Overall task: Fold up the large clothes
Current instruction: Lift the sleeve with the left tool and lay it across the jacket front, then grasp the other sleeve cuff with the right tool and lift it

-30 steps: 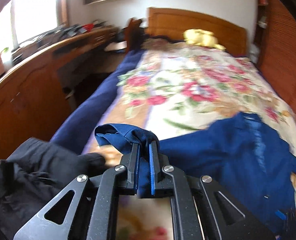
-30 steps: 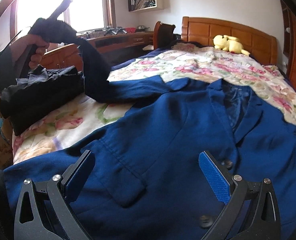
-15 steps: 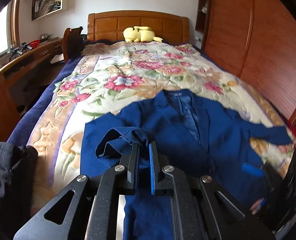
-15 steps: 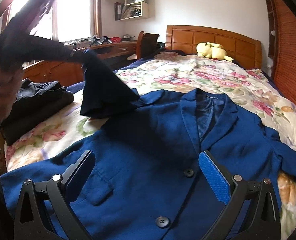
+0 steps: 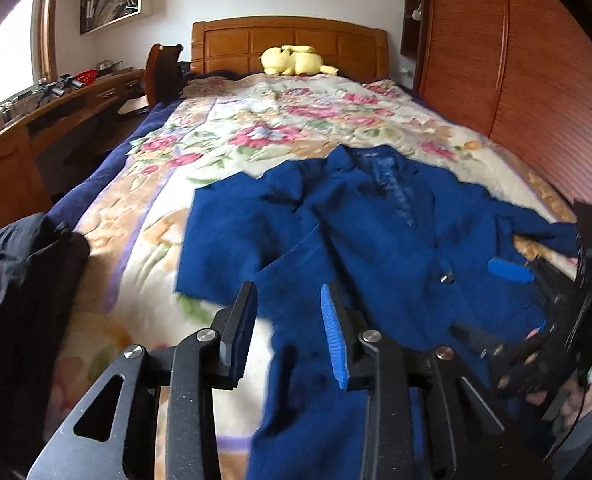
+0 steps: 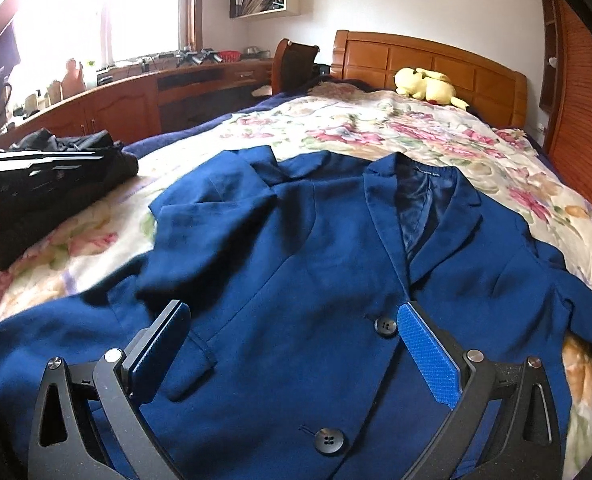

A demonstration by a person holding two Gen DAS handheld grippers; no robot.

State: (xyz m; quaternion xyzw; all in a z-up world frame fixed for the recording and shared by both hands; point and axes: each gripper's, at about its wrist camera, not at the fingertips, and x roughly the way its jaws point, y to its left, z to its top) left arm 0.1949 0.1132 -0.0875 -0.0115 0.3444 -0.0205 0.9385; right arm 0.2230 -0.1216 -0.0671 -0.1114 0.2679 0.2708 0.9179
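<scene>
Left gripper point(image 5: 289, 334) just opened above blue jacket point(image 5: 376, 232), black clothes point(image 5: 19, 280) beside

Jacket point(image 6: 304, 264): matt navy woven cloth; lining glossy; buttons shiny dark plastic.
Bedspread point(image 6: 436, 140): soft floral cloth, matt.
Headboard point(image 5: 291, 40): varnished wood, panelled, slight sheen.
Desk point(image 6: 143, 96): same glossy brown wood.
Plush point(image 5: 291, 60): fuzzy yellow fabric.
Left gripper point(image 5: 289, 330): matt black plastic, metal pins.
Pads point(image 6: 428, 360): blue, finely ribbed.
Dark clothes point(image 5: 19, 272): matt black cloth.
</scene>
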